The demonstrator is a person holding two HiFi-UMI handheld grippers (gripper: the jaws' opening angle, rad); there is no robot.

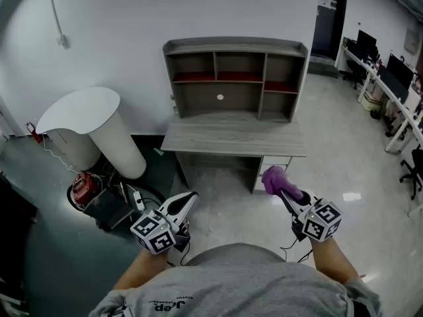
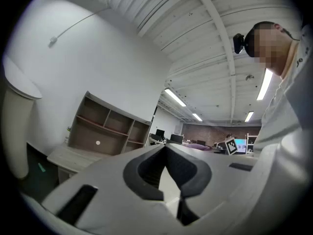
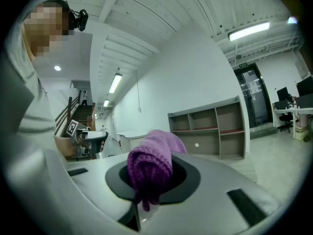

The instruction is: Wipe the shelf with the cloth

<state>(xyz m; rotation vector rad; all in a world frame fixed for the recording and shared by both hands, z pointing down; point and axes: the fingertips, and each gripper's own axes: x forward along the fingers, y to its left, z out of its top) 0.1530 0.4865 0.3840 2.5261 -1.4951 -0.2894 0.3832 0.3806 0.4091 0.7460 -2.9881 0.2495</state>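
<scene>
A grey wooden shelf unit with several open cubbies stands on a matching desk against the white wall, well ahead of both grippers. My right gripper is shut on a bunched purple cloth, held over the floor in front of the desk's right end. In the right gripper view the cloth fills the jaws of the right gripper, with the shelf unit beyond. My left gripper is shut and empty, low at the left; its view shows the left gripper and the shelf unit far off.
A white round-topped pedestal leans left of the desk. A red device with cables lies on the dark floor below it. Office desks with monitors and chairs line the right side. A dark door is at the back right.
</scene>
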